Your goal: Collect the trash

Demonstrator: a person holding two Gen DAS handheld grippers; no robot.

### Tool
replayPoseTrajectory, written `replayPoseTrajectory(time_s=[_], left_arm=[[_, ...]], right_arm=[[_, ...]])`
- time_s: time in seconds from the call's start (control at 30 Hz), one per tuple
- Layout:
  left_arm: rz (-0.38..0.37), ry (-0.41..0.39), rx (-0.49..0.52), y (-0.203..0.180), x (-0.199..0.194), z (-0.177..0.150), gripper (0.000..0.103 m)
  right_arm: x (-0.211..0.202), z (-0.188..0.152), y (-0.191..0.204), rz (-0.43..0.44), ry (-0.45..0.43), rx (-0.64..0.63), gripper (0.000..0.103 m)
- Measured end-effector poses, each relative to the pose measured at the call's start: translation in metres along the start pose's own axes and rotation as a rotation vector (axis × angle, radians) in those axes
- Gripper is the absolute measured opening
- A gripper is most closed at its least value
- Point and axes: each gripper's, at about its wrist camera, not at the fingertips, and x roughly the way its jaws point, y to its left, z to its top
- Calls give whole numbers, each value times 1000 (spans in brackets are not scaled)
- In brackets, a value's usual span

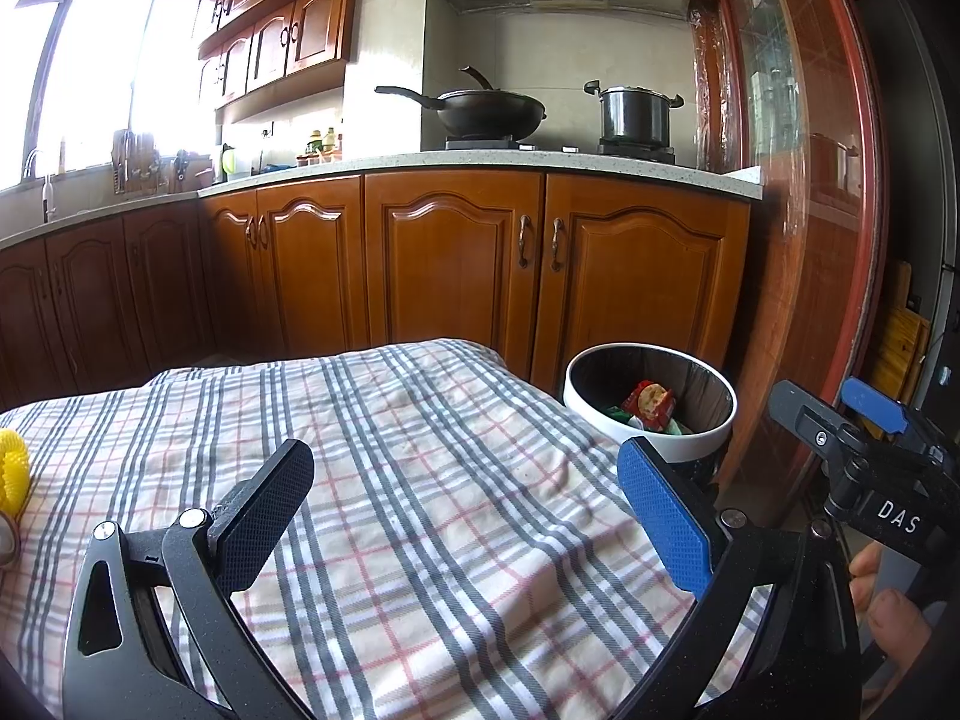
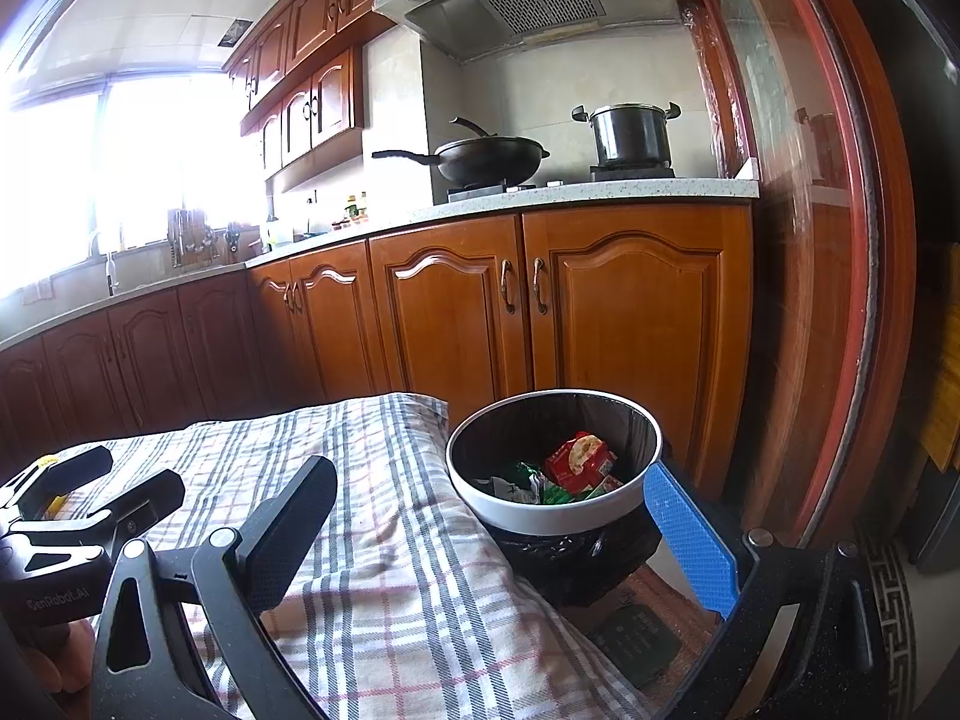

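A round white-rimmed trash bin (image 1: 651, 432) with a black liner stands beside the table's far right corner. It also shows in the right wrist view (image 2: 555, 504). A red snack wrapper (image 2: 579, 459) and green wrappers (image 2: 528, 480) lie inside it. The red wrapper shows in the left wrist view too (image 1: 648, 402). My left gripper (image 1: 465, 492) is open and empty over the plaid tablecloth (image 1: 420, 510). My right gripper (image 2: 489, 516) is open and empty, just short of the bin, at the table's right edge.
A yellow ribbed object (image 1: 13, 468) lies at the table's left edge. Wooden kitchen cabinets (image 1: 456, 264) run behind the table, with a wok (image 1: 480, 108) and a pot (image 1: 633, 114) on the stove. A wooden door frame (image 1: 840, 240) stands right of the bin.
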Motion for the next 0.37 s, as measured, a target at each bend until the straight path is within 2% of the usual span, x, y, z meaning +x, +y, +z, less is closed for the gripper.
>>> replayPoseTrajectory(time_s=[0.37], left_arm=[[-12, 9, -8, 6, 2, -1, 103]], right_arm=[[4, 1, 2, 9, 9, 1, 103]])
